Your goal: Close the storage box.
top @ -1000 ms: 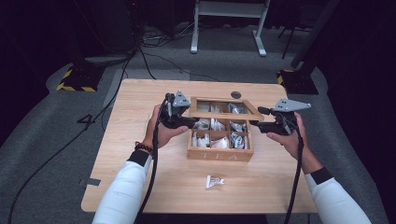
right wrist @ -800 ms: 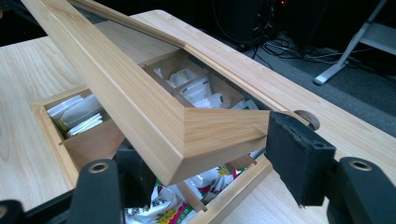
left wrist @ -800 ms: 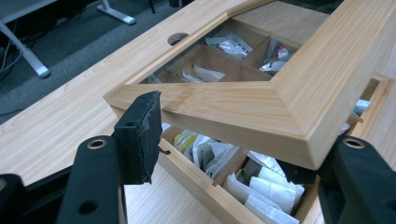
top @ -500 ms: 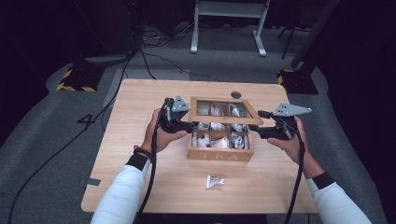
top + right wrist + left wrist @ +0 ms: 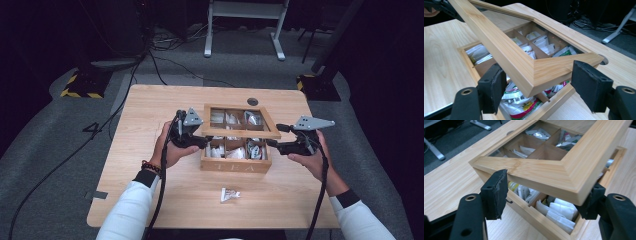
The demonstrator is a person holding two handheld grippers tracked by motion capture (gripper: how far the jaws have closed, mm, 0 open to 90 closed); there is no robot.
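A: High view first. What did you log?

B: A wooden tea box sat mid-worktop, its framed glass lid raised off the front edge and tilted up. Left tongs met the lid's left front corner; right tongs met the right front corner. One loose tea sachet lay on the worktop in front of the box, apart from it.

A: Left gripper view?

B: Left tongs stood fairly wide with the lid's corner between the jaws. The right-hand pad pressed under the frame; the left-hand pad touched its front edge. Whether the grip was firm, I could not tell. White sachets filled the compartments below.

A: Right gripper view?

B: Right tongs were open wide, the lid's mitred corner lying between the pads. The left pad touched the frame; the right pad stood clear of it. Beneath, a green-and-white packet lay in the nearest compartment of the box.
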